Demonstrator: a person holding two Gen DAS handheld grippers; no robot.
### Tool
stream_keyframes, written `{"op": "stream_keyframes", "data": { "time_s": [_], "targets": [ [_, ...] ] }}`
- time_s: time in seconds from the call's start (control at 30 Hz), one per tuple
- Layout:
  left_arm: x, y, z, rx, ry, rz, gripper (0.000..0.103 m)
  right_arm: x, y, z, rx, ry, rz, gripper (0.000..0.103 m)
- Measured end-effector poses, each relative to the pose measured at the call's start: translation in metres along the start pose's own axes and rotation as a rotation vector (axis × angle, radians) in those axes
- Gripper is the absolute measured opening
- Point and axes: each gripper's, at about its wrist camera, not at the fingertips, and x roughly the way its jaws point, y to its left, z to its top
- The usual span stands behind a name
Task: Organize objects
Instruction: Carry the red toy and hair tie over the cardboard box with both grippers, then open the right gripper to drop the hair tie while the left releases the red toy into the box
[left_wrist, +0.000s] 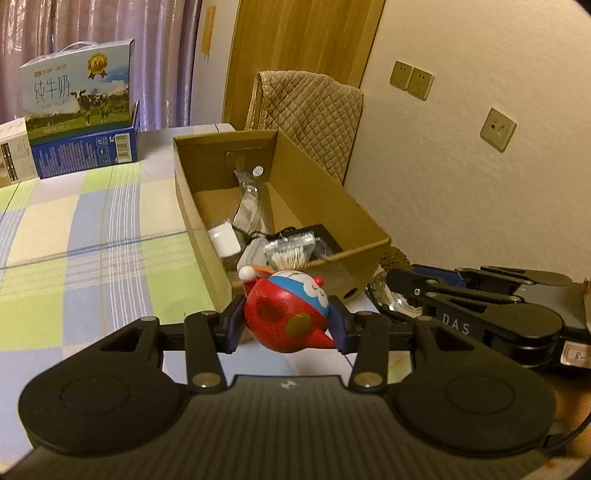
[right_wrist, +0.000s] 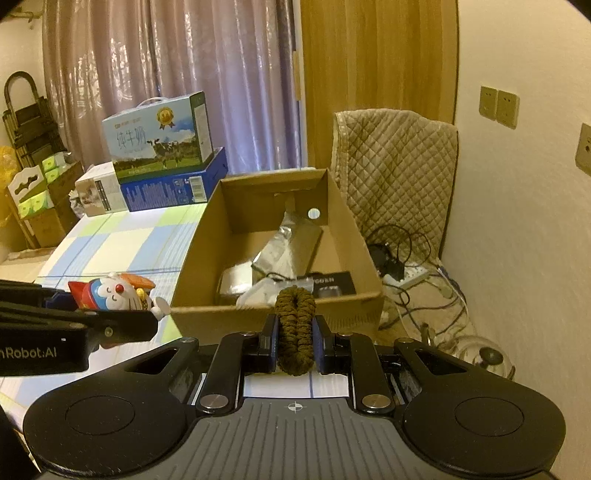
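My left gripper (left_wrist: 287, 326) is shut on a red and blue cartoon cat toy (left_wrist: 288, 314) and holds it just before the near end of an open cardboard box (left_wrist: 295, 177). My right gripper (right_wrist: 294, 341) is shut on a brown hair scrunchie (right_wrist: 295, 325) at the box's near wall (right_wrist: 277, 314). The box holds a silver pouch (right_wrist: 291, 243), a white block (right_wrist: 236, 280), a bag of cotton swabs (left_wrist: 290, 251) and a black packet (right_wrist: 328, 284). The toy also shows at the left of the right wrist view (right_wrist: 114, 291), and the right gripper shows in the left wrist view (left_wrist: 402, 284).
The box sits on a checked cloth (left_wrist: 92, 229). Stacked milk cartons (right_wrist: 162, 147) stand at the far end. A quilted chair (right_wrist: 395, 162) is behind the box, cables and a power strip (right_wrist: 406, 273) on the floor by the wall, and a glass lid (right_wrist: 487, 356) nearby.
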Motion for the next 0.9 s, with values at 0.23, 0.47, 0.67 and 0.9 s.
{"op": "stream_keyframes", "data": {
  "time_s": [0.23,0.47,0.67,0.9],
  "targets": [
    [0.014,0.006,0.032,-0.018,-0.030,0.006,0.041,0.020,-0.008,0.030,-0.016,-0.008,0.025,0.016],
    [0.045,0.020,0.066,-0.054,-0.035,0.016,0.041,0.057,-0.019,0.059,-0.018,0.004,0.037,0.016],
    [0.080,0.030,0.084,-0.052,-0.008,0.031,0.041,0.089,-0.033,0.070,-0.008,0.024,0.035,0.016],
    [0.108,0.035,0.095,-0.029,0.009,0.041,0.041,0.112,-0.042,0.075,0.002,0.044,0.030,0.016]
  ]
}}
